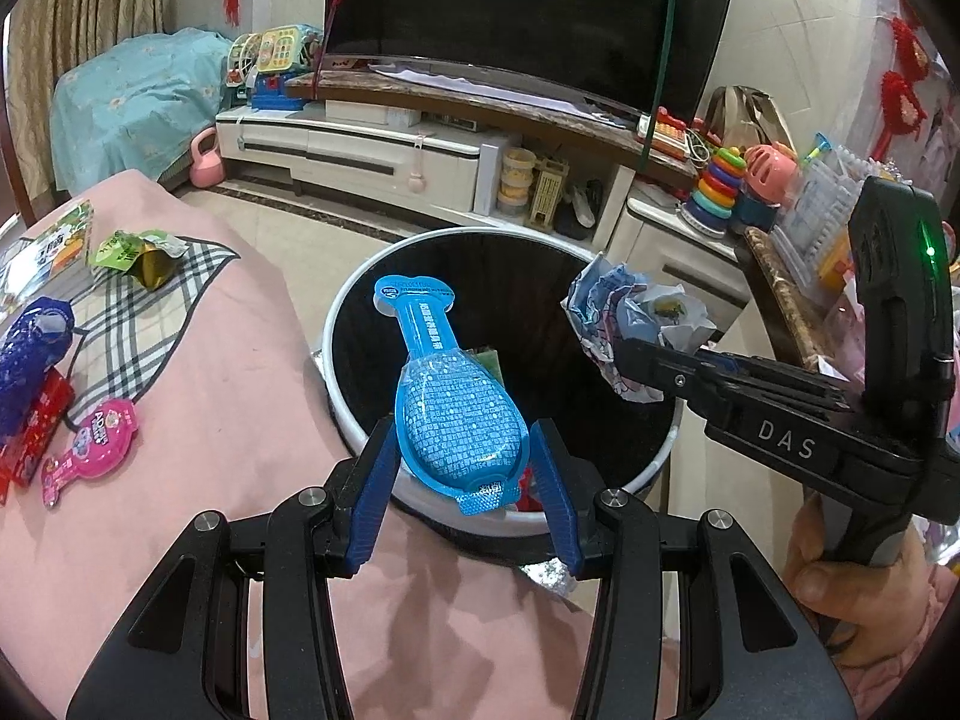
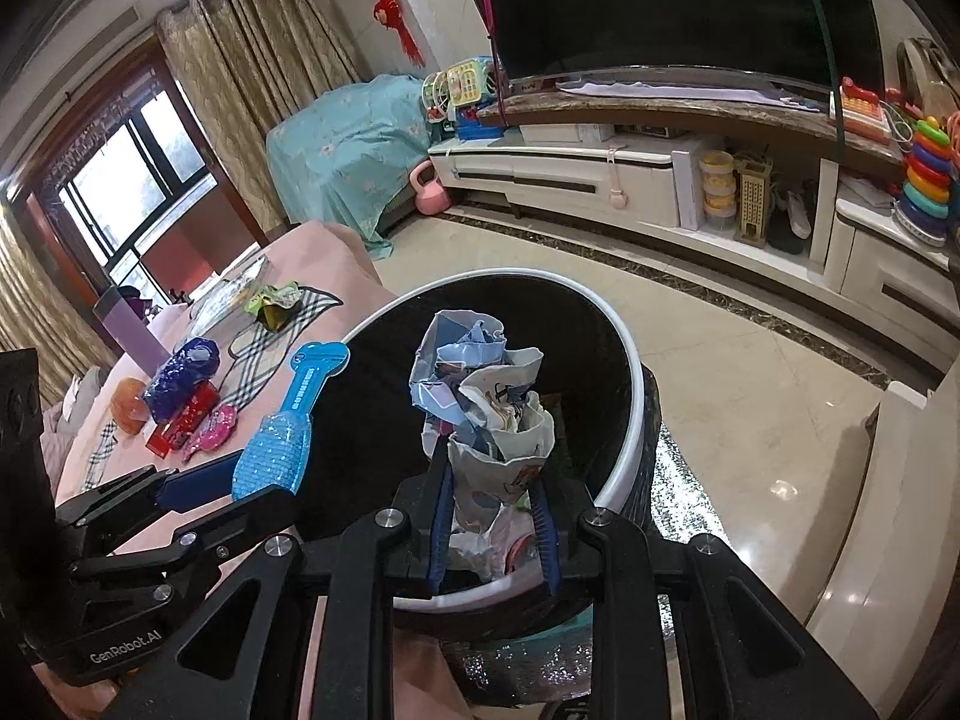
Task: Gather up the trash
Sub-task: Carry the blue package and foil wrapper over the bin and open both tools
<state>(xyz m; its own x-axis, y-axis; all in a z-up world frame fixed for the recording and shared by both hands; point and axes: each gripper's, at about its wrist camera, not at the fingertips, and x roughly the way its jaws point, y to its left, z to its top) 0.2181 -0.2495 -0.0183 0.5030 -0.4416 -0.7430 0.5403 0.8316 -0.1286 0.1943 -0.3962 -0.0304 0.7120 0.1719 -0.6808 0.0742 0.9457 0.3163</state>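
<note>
on the pink-covered tabletop (image 1: 198, 360) at the far left lie a dark blue crinkled wrapper (image 1: 30, 354), a red packet (image 1: 30, 444) just under it, a pink blister pack (image 1: 90, 444) near the edge, and further back a green-and-gold snack bag (image 1: 141, 255) on a plaid cloth (image 1: 144, 312). these are well apart from both tongs.

next comes the left tongs (image 1: 462, 474), narrowed onto a light blue blister pack (image 1: 447, 390). the blue pads press on the two sides of its wide, rounded end; the pack lies between them and juts forward, its long axis running away from the tongs, with the narrow neck and flat head pointing up and slightly left over the trash bin (image 1: 360, 294). in the right wrist view the same pack (image 2: 282, 438) hangs past the tabletop edge, over the bin's left rim.

the bin is round, white-rimmed, black inside, standing on the floor just beside the tabletop; some litter shows at its bottom, though it is too dark to name.

to the right, the right tongs (image 2: 495, 522) are closed to a narrow gap on a crumpled paper wad (image 2: 480, 396). the wad sticks upright out of the pads, its bulk above the fingertips, over the bin's opening. a hand (image 1: 852, 576) holds that tool's handle at the lower right.
</note>
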